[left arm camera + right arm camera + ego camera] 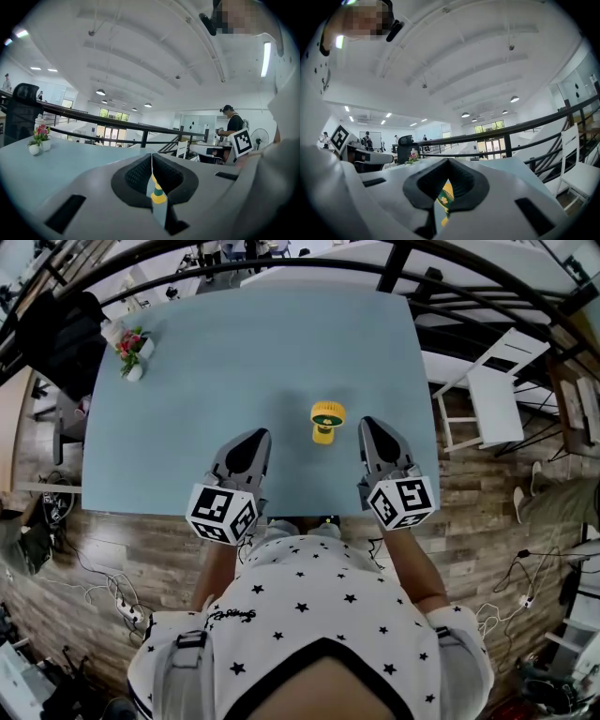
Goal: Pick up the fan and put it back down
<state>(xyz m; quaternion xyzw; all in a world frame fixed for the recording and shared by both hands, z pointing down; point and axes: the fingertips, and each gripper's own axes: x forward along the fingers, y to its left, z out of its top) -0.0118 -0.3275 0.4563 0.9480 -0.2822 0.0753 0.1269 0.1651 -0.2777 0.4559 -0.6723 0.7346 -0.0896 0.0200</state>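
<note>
**A:** What is the left gripper (254, 441) doing?

**B:** It is lying low over the near edge of the table (234, 343), its jaws pressing together with nothing between them. In the left gripper view only a sliver of yellow is showing through the slit, out beyond the tips.

**A:** Is that sliver the fan?

**B:** Yes. The fan (327, 420) is standing upright on the table, ahead of that gripper's tips and off to its right, apart from it.

**A:** And the right gripper (369, 429)?

**B:** It is clenching on nothing too. The fan is sitting just ahead of its tips and to its left, nearer to it than to the left one, and touching neither.

**A:** So how far along is the job?

**B:** I am reading it two ways: a fan waiting to be lifted, or one already sitting back down. The pictures are fitting both.

**A:** What is worrying you?

**B:** The fan is looking top-heavy, a round head on a small foot. Either gripper swinging inward could be knocking it over or sliding it. If a grasp is coming, jaws arriving pressed together would be shoving the fan away rather than taking it. Pinching the round head off-centre could be letting it twist out.
</note>
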